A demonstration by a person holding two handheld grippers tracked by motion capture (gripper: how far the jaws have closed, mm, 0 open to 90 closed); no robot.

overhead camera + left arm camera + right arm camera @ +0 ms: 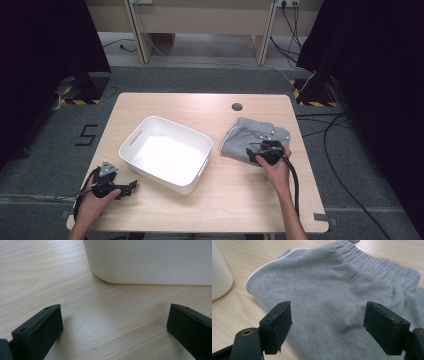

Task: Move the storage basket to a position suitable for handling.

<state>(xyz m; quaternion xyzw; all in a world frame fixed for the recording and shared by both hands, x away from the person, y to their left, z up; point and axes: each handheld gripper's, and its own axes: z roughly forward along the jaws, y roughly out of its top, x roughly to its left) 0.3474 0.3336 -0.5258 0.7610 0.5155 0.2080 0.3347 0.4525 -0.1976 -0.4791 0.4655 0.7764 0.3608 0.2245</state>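
A light wooden rectangular table stood on a grey floor, with a small dark round grommet hole near its far edge. A white rectangular plastic bin with cut-out handles and rounded corners sat left of the table's centre, turned at an angle, and its inside looked bare. To its right, apart from it, lay a folded grey fleece garment with a ribbed elastic waistband along its far side and a thin white trim on its left edge.

The left gripper lay low at the near left corner of the table, held in the person's left hand and pointing right toward the bin's near corner. In the left gripper view its jaws stood wide apart over bare wood with nothing between them, and the bin's rounded white wall rose just beyond.

The right gripper was held in the person's right hand at the near edge of the grey garment, its black cable trailing back toward the near edge of the table. In the right gripper view its jaws were spread wide over the grey cloth, one at each side, gripping nothing; whether their tips touched the fabric could not be told.
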